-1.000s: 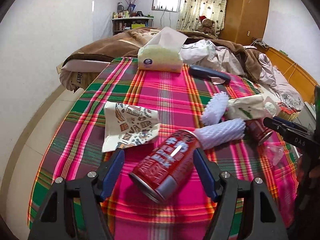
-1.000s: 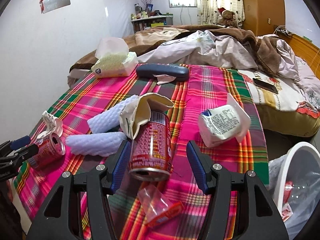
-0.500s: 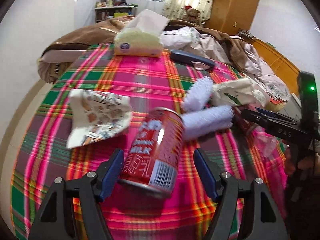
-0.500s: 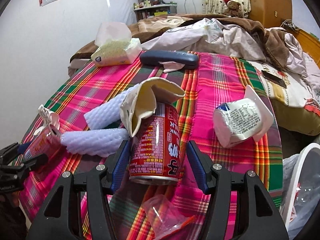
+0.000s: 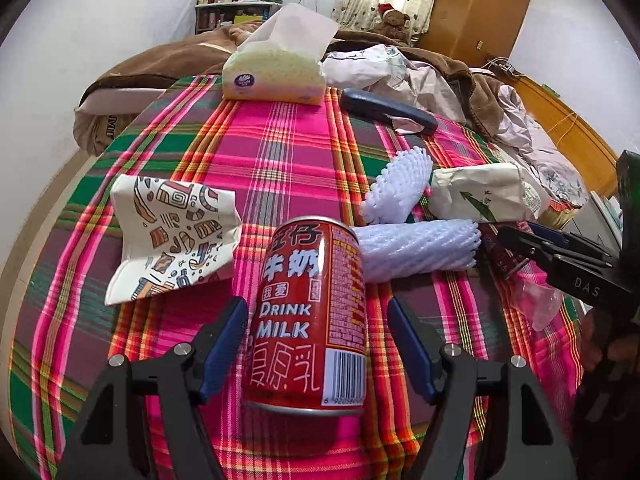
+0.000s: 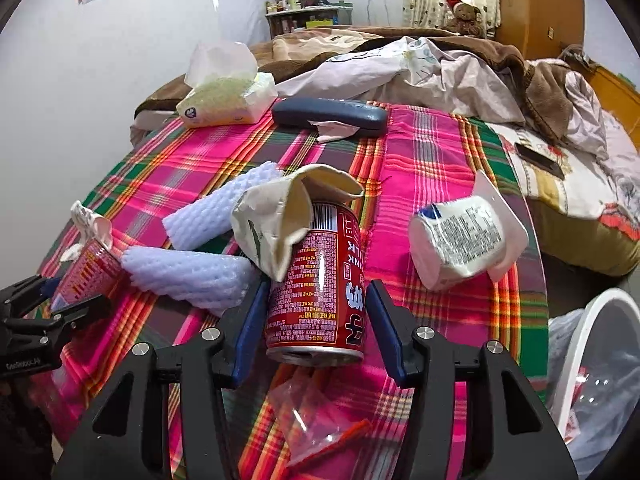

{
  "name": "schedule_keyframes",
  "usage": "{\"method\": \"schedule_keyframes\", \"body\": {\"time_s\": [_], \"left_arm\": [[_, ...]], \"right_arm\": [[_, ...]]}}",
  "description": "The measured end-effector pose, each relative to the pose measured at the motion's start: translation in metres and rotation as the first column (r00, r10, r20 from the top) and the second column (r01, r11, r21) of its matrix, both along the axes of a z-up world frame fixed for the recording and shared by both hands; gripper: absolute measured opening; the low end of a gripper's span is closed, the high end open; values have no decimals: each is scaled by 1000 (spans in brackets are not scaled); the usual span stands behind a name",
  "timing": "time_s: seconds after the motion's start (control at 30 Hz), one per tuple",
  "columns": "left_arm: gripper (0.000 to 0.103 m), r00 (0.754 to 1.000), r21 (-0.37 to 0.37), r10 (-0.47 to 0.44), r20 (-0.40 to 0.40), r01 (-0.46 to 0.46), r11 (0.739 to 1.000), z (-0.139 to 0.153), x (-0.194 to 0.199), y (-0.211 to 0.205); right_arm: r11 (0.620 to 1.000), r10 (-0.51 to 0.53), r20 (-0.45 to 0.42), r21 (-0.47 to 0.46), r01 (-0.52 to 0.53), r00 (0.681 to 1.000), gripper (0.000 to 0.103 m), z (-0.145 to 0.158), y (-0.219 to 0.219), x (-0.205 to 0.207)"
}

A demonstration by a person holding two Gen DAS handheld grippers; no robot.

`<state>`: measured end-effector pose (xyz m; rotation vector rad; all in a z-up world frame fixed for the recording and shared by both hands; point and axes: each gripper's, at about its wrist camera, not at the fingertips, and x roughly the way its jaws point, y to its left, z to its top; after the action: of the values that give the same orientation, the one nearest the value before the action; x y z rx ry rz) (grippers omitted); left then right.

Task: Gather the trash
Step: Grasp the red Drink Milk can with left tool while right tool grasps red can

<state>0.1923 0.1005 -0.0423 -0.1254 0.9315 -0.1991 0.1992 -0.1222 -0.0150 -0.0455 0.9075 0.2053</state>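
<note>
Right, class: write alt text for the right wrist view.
An open two-finger tool straddles a red milk can lying on a pink plaid tablecloth, amid white foam sleeves and a white-rimmed bin at right.

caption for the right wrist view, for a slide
Right gripper open around a red milk can lying on the plaid cloth, crumpled paper wrapper draped over its far end.

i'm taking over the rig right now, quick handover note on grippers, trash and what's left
Left gripper: jaws open around a red milk can, not visibly clamped.
Right gripper: jaws open around a second red can with a crumpled paper bag draped over it.
Two foam fruit nets, yogurt cup and printed wrapper lie on the plaid cloth.
White bin is at the right.
Left: everything on the cloth.
</note>
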Motion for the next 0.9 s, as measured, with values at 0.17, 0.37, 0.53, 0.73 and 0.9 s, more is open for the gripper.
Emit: {"method": "schedule_keyframes", "body": {"time_s": [0.17, 0.37, 0.53, 0.73, 0.9], "left_arm": [[68, 999, -21, 38, -21, -38, 999, -5, 6, 3], [55, 999, 3, 43, -19, -43, 999, -4, 3, 1], [55, 999, -16, 53, -3, -53, 998, 1, -6, 2], [55, 998, -28, 50, 33, -49, 998, 15, -16, -5], [55, 998, -36, 31, 60, -29, 999, 26, -23, -17]], "right_arm": [[1000, -5, 0, -7, 5, 1000, 54, -3, 1, 5], [1000, -24, 7, 8, 24, 1000, 54, -2, -2, 1], [999, -28, 0, 38, 28, 1000, 54, -1, -9, -7], [998, -43, 19, 53, 42, 999, 53, 7, -19, -15], [996, -52, 35, 75, 49, 998, 53, 12, -28, -25]]}}
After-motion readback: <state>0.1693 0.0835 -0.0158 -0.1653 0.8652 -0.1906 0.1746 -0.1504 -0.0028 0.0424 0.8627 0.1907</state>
